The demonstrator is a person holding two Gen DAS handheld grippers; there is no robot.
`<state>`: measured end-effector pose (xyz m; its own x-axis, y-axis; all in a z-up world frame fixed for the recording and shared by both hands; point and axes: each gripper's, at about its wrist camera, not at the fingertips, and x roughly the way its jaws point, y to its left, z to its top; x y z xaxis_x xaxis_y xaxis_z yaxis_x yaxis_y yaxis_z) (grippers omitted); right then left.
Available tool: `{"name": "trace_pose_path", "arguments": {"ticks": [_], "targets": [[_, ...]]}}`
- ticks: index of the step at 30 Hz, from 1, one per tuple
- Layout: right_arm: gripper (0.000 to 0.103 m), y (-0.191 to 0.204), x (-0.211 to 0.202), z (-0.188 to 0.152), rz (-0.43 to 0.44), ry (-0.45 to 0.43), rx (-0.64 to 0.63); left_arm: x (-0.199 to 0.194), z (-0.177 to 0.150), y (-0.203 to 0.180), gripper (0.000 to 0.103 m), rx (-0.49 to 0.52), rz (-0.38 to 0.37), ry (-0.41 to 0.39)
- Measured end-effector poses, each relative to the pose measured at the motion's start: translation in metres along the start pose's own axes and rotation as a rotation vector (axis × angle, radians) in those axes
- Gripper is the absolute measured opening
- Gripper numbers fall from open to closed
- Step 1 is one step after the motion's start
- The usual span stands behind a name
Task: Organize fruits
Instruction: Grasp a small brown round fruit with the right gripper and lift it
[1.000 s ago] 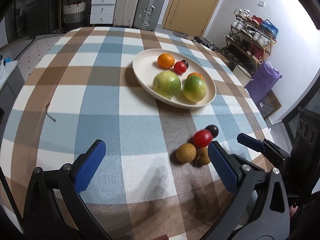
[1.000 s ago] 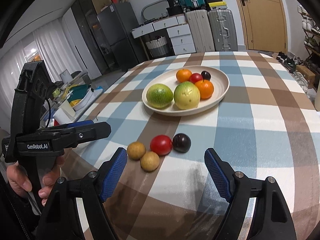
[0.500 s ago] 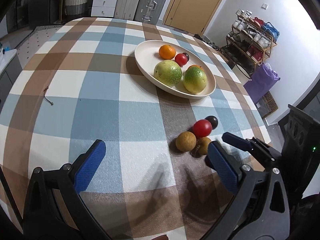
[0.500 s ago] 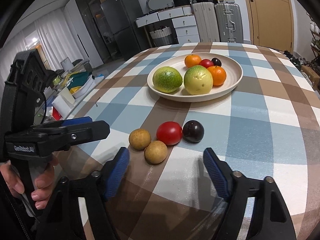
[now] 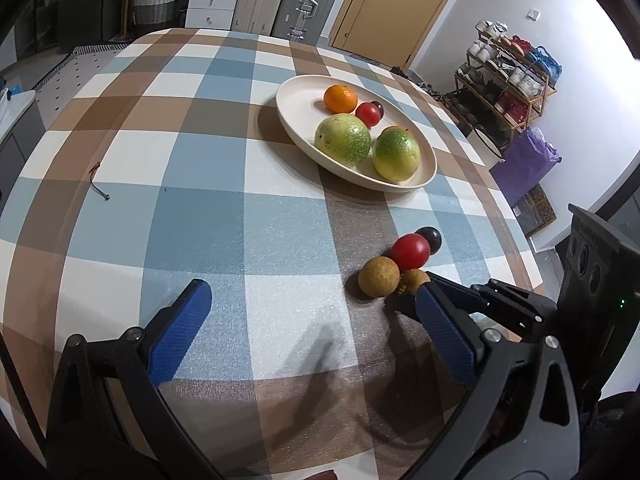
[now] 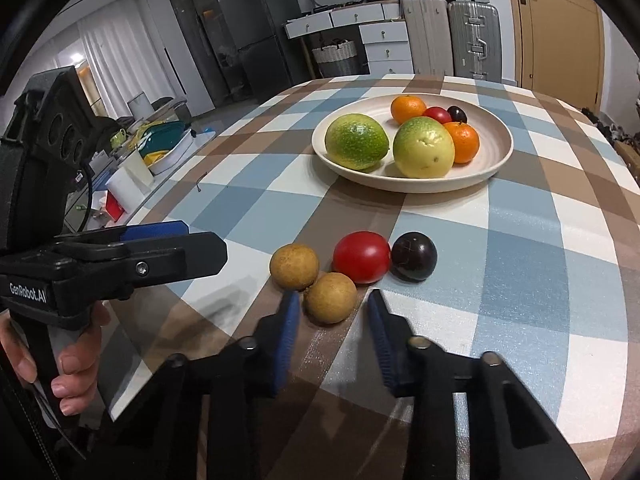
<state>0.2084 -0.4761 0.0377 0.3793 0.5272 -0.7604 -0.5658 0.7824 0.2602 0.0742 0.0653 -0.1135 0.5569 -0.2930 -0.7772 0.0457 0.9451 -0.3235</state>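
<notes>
A cream plate (image 6: 496,160) (image 5: 296,128) holds two green-yellow fruits, two oranges, a small red fruit and a dark one. On the checked cloth lie two brown longans (image 6: 330,297) (image 6: 294,266), a red tomato (image 6: 362,256) and a dark plum (image 6: 413,255); they also show in the left wrist view, tomato (image 5: 411,251). My right gripper (image 6: 333,308) has its jaws narrowed around the nearer longan, with small gaps on both sides. My left gripper (image 5: 312,304) is wide open and empty, left of the loose fruits.
The round table's edge curves close behind the loose fruits on the right. A small twig (image 5: 98,184) lies on the cloth at left. Suitcases, drawers and a shoe rack stand beyond the table.
My right gripper has moved forward and its jaws have narrowed around the nearer longan. My left gripper has stayed wide open and its view has shifted slightly.
</notes>
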Motion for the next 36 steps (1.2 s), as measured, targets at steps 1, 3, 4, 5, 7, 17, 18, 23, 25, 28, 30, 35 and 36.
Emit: {"name": "trace_pose_path", "arguments": {"ticks": [1,3,4,5,7,17,18,23,25,28,30,35,36], "targets": [[0.026,0.000,0.000,0.000,0.001,-0.002,0.002,0.000,0.000,0.001,0.101,-0.003,0.001,-0.001],[0.026,-0.002,-0.001,0.000,0.011,-0.004,0.009,0.000,0.000,0.003,0.101,-0.008,0.005,0.001],[0.026,-0.003,-0.001,0.000,0.013,-0.005,0.014,0.001,0.000,0.004,0.101,-0.010,0.006,0.002],[0.026,-0.003,-0.001,0.000,0.014,-0.007,0.019,0.001,0.000,0.005,0.101,-0.012,0.007,0.003],[0.026,-0.005,-0.003,-0.001,0.013,-0.014,0.029,0.001,0.000,0.007,0.101,-0.017,0.010,0.003],[0.026,-0.014,-0.016,-0.003,0.015,-0.046,0.055,0.006,0.000,0.005,0.101,-0.015,0.011,0.019],[0.026,-0.015,-0.017,-0.003,0.016,-0.047,0.058,0.007,0.000,0.004,0.101,-0.015,0.009,0.021],[0.026,-0.017,-0.024,-0.003,0.017,-0.065,0.061,0.012,0.000,0.000,0.101,-0.007,0.010,0.033],[0.026,-0.020,-0.026,-0.003,0.014,-0.075,0.066,0.014,0.001,-0.002,0.101,-0.004,0.012,0.038],[0.026,-0.024,-0.031,-0.002,0.011,-0.083,0.078,0.018,0.002,-0.007,0.101,0.005,0.013,0.045],[0.026,-0.027,-0.035,-0.002,-0.003,-0.091,0.075,0.021,0.002,-0.010,0.101,0.011,0.015,0.051],[0.026,-0.034,-0.043,-0.004,-0.012,-0.107,0.085,0.027,0.003,-0.014,0.101,0.019,0.023,0.066],[0.026,-0.036,-0.043,-0.004,-0.016,-0.107,0.085,0.029,0.003,-0.015,0.101,0.019,0.025,0.070]]}}
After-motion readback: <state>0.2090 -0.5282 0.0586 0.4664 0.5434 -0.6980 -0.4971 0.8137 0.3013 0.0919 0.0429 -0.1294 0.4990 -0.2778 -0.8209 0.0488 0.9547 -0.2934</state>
